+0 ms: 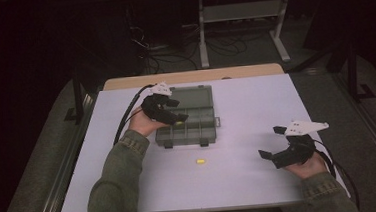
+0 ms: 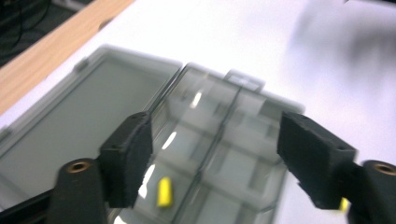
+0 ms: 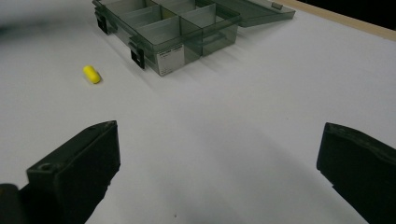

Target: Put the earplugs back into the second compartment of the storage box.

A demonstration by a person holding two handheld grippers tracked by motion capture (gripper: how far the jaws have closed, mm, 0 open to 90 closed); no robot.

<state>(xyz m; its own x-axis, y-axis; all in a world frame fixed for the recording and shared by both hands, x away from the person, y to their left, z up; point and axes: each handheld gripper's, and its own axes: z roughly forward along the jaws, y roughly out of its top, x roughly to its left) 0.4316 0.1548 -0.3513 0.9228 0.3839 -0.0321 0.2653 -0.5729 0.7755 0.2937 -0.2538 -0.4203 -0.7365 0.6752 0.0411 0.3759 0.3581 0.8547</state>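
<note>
A smoky clear compartment box (image 1: pixel 194 133) lies open on the white table, its lid (image 1: pixel 195 96) folded flat on the far side. My left gripper (image 1: pixel 179 110) hovers over the box's left compartments, open, with nothing between its fingers. One small yellow capsule (image 1: pixel 178 122) lies in a compartment, seen below the jaws in the left gripper view as the yellow capsule (image 2: pixel 164 192). A second yellow capsule (image 1: pixel 200 161) rests on the table in front of the box (image 3: pixel 163 32), at the upper left of the right gripper view (image 3: pixel 92 74). My right gripper (image 1: pixel 270 141) sits open near the front right, empty (image 3: pixel 219 144).
The white table (image 1: pixel 256 106) ends in a wooden strip (image 1: pixel 194 76) at the far edge. Beyond it stand a metal frame (image 1: pixel 242 12) and floor cables. Bare surface stretches between the box and the right gripper.
</note>
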